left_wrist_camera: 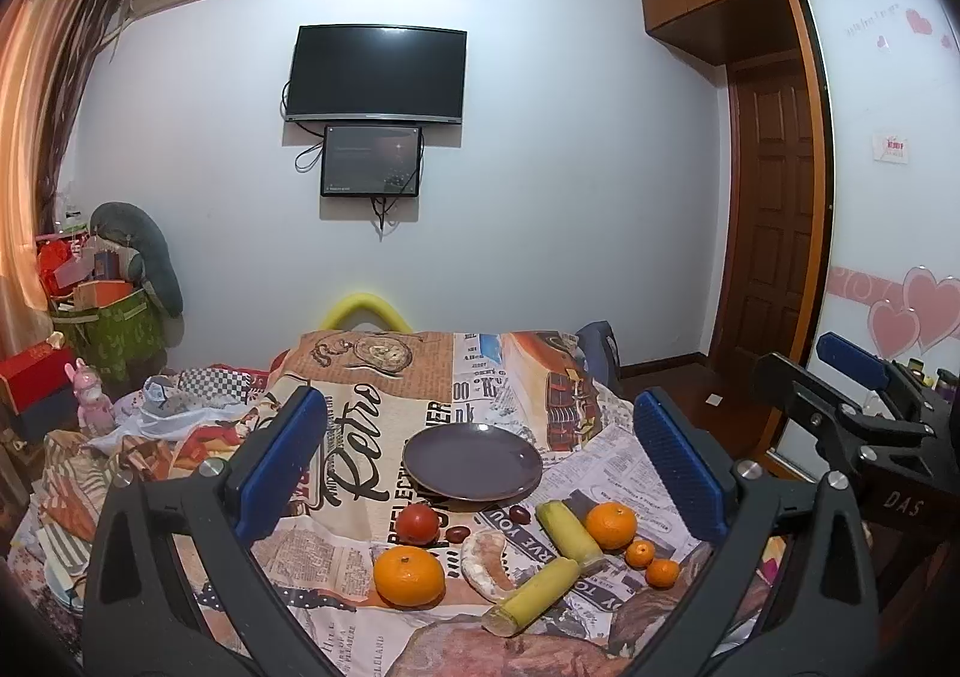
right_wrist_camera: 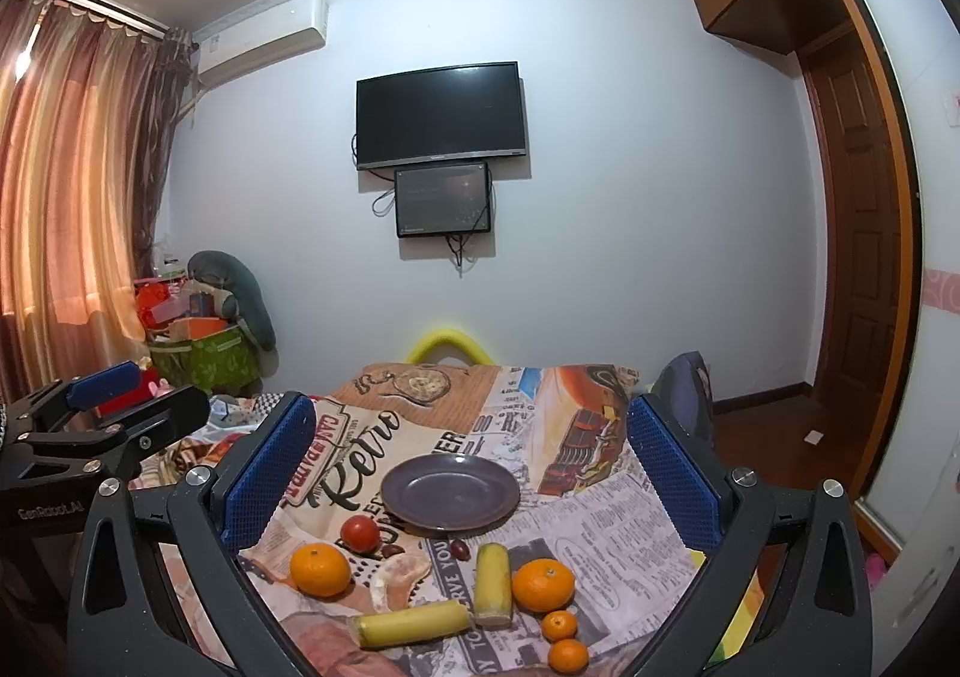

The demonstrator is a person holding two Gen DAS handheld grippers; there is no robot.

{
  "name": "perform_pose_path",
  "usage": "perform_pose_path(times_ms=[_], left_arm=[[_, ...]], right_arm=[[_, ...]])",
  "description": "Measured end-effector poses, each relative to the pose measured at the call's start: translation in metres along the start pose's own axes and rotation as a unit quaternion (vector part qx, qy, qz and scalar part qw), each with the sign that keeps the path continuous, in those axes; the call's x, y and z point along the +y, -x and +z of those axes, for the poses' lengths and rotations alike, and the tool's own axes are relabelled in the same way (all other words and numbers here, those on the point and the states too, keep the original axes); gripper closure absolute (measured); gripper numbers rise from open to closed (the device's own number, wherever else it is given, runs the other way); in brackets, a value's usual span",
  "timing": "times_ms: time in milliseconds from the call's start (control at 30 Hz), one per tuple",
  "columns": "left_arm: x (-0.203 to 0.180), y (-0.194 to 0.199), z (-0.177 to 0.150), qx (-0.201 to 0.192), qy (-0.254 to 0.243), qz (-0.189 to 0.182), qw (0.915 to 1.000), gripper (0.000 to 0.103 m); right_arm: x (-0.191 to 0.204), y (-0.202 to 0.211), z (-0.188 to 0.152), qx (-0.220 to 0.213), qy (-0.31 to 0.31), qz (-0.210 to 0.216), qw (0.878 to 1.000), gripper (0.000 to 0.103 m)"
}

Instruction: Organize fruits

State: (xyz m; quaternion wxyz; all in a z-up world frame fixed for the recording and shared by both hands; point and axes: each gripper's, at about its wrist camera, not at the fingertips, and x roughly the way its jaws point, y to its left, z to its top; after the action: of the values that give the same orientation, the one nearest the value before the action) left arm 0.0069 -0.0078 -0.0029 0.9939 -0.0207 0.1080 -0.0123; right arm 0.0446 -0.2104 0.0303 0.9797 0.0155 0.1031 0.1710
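A dark empty plate [left_wrist_camera: 472, 461] [right_wrist_camera: 450, 491] sits mid-table on a printed cloth. In front of it lie a red tomato [left_wrist_camera: 417, 523] [right_wrist_camera: 359, 533], two large oranges [left_wrist_camera: 409, 575] [left_wrist_camera: 610, 524], two small oranges [left_wrist_camera: 639, 553] [left_wrist_camera: 662, 572], two yellow-green stalk pieces [left_wrist_camera: 567, 529] [left_wrist_camera: 531, 596], a pomelo segment [left_wrist_camera: 487, 563] [right_wrist_camera: 397, 573] and dark dates [left_wrist_camera: 519, 513]. My left gripper [left_wrist_camera: 480, 467] is open and empty above the fruit. My right gripper [right_wrist_camera: 471, 473] is open and empty, also above the fruit; it shows at the right of the left wrist view [left_wrist_camera: 852, 377].
The table's far edge meets a yellow chair back [left_wrist_camera: 365, 311]. Clutter, boxes and a green bag [left_wrist_camera: 114, 329] stand at the left by the curtain. A wooden door [left_wrist_camera: 774, 233] and wardrobe are at the right. A TV [left_wrist_camera: 377, 74] hangs on the far wall.
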Motion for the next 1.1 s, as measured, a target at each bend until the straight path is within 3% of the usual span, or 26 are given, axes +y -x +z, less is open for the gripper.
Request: perform_pose_path(times_ms=[133,267,333,400,600,800,1100], left_arm=[[0.000,-0.002,-0.003,-0.001,-0.001,-0.001,1.0000,0.000],[0.004,-0.009,-0.006,0.011,0.000,-0.001,0.9999,0.015],[0.008,-0.016,-0.008,0.022,0.003,0.001,0.9998,0.016],[0.015,-0.025,-0.011,0.032,0.009,0.003,0.9994,0.018],[0.039,-0.060,-0.024,0.079,0.034,0.014,0.9962,0.030],[0.061,-0.103,-0.052,0.142,0.035,0.035,0.9886,0.040],[0.081,-0.155,-0.105,0.246,0.043,0.028,0.9680,0.040]], right_arm=[[-0.002,-0.004,-0.003,0.011,0.000,0.000,1.000,0.000],[-0.005,-0.013,-0.010,0.027,0.002,-0.011,1.000,0.000],[-0.009,-0.019,-0.015,0.037,0.003,-0.014,0.999,0.001],[-0.014,-0.026,-0.021,0.051,0.006,-0.019,0.999,0.004],[-0.028,-0.053,-0.043,0.109,0.008,-0.027,0.994,0.027],[-0.043,-0.076,-0.066,0.161,0.003,-0.032,0.986,0.031],[-0.060,-0.114,-0.104,0.251,0.015,-0.023,0.968,0.032]])
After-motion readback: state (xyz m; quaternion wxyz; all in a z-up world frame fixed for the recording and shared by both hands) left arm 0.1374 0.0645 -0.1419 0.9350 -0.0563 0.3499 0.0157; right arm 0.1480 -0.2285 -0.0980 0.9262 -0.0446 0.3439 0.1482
